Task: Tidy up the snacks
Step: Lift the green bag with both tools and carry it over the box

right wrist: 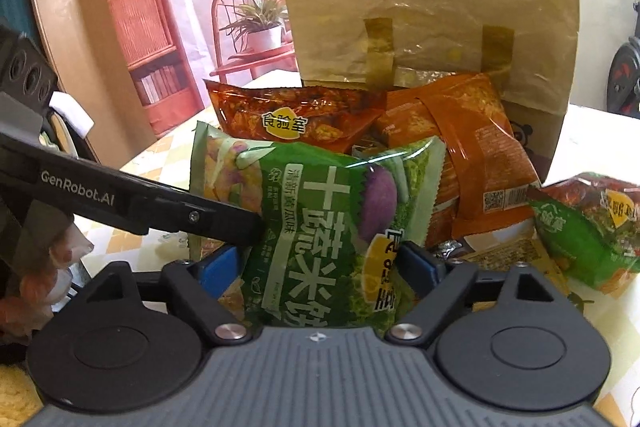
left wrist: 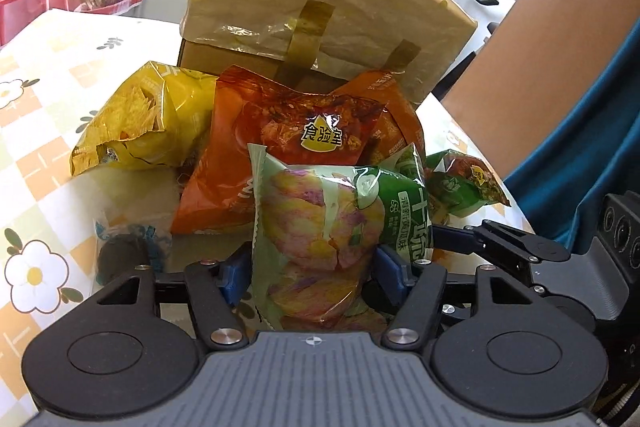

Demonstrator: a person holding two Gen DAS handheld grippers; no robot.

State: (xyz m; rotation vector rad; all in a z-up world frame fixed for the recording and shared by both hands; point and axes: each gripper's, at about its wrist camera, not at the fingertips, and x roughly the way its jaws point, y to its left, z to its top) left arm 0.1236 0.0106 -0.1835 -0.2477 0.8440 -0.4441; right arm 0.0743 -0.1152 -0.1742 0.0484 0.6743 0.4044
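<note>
Both grippers, left [left wrist: 312,269] and right [right wrist: 320,263], clamp green snack bag [left wrist: 320,223]

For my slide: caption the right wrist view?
Both grippers clamp one green snack bag before a cardboard box.

The setting was a home dining or living area. A table [left wrist: 36,131] wore a flower-print checked cloth, with a wooden chair back [left wrist: 532,67] beside it. Potted plants [right wrist: 260,23] and a red rattan cabinet [right wrist: 142,23] appeared on a pink backdrop behind.
</note>
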